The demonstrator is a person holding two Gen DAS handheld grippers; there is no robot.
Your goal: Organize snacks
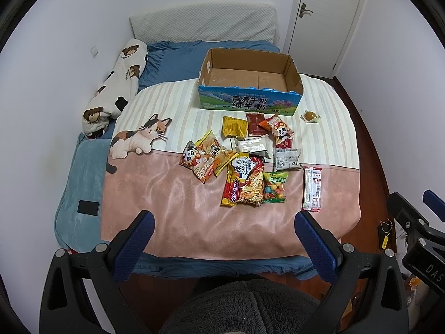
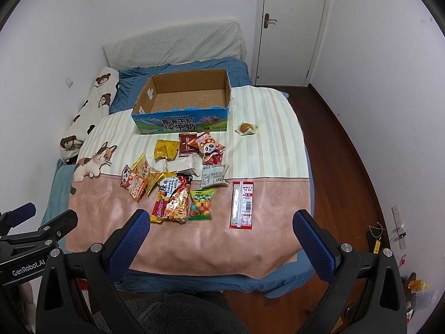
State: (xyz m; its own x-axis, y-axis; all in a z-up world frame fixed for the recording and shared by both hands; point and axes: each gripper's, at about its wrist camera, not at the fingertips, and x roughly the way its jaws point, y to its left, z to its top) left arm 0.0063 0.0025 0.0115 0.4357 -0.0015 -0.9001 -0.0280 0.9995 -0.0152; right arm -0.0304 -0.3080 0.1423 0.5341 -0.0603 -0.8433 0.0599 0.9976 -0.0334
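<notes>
An empty cardboard milk box [image 1: 250, 83] [image 2: 183, 103] stands on the bed's striped blanket. In front of it lie several snack packets: a Sedaap noodle pack [image 1: 244, 181] [image 2: 173, 200], a green candy bag [image 1: 274, 188] [image 2: 200, 204], a long red-and-white packet [image 1: 313, 189] [image 2: 242, 204], panda packs [image 1: 198, 164] [image 2: 212, 149], a yellow pack [image 1: 235, 126] [image 2: 166, 149], and a wrapped bun [image 1: 311, 116] [image 2: 246, 128] off to the right. My left gripper [image 1: 224, 221] and right gripper [image 2: 221, 221] are both open and empty, held above the bed's near edge.
A bear-print pillow [image 1: 116, 89] lies along the left wall. A black phone [image 1: 88, 207] rests on the blue cushion at left. A white door [image 2: 292, 25] is at the back right. Wood floor [image 2: 347, 167] runs along the bed's right side.
</notes>
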